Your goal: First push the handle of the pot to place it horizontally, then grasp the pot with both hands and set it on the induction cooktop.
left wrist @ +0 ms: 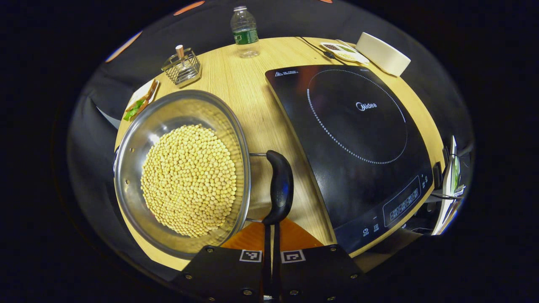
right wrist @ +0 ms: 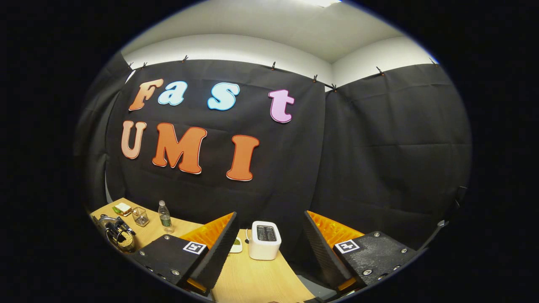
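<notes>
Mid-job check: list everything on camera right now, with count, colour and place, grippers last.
pot: one, steel, holding yellow beans, near left part of the table
pot handle: one, black, on the pot's cooktop side, just ahead of the left gripper
induction cooktop: one, black, bare, right of the pot
water bottle: one, clear with green label, far edge
wire holder: one, metal, far left
sandwich plate: one, white, behind the pot
small dish: one, white, behind the cooktop
toaster: one, white, far right
table: one, light wood
left gripper: fingers closed together, tips at the handle
right gripper: open, raised, pointing toward the toaster
</notes>
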